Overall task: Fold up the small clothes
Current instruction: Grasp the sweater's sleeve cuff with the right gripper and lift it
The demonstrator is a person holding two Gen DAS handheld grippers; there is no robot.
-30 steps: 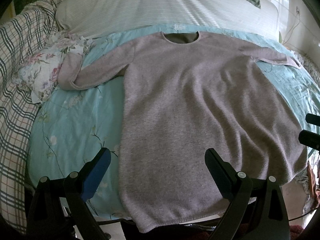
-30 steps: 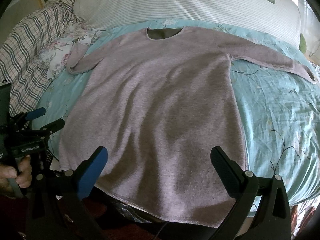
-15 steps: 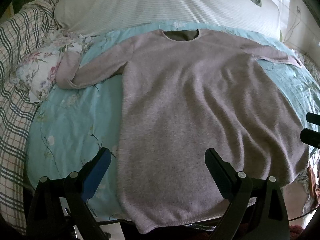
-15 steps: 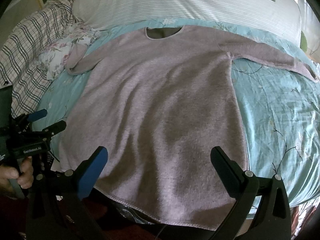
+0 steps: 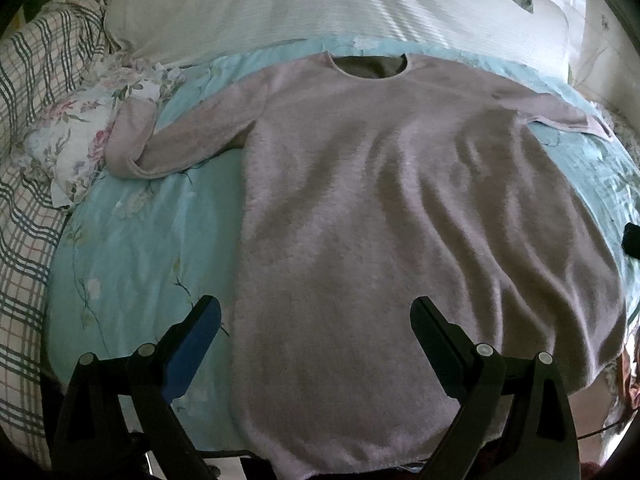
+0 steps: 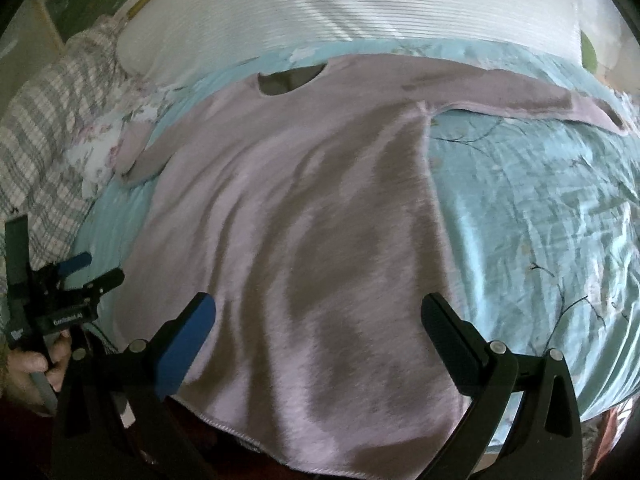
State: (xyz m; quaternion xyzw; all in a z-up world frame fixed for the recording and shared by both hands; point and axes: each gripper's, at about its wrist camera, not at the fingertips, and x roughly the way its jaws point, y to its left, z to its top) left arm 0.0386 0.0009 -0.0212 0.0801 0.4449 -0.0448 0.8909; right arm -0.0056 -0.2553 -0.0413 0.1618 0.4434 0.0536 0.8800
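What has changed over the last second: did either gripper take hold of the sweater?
No grasp yet. The right gripper has swung toward the right sleeve, so its view now tilts and blurs. The left gripper crept slightly forward. Both remain open and empty above the hem. The sweater lies flat on the bed sheet as before, left sleeve still curled.

right: bare bedsheet (image 6: pixel 540 208) free | left: floral cloth (image 5: pixel 76 140), plaid blanket (image 5: pixel 28 216) crowd edge
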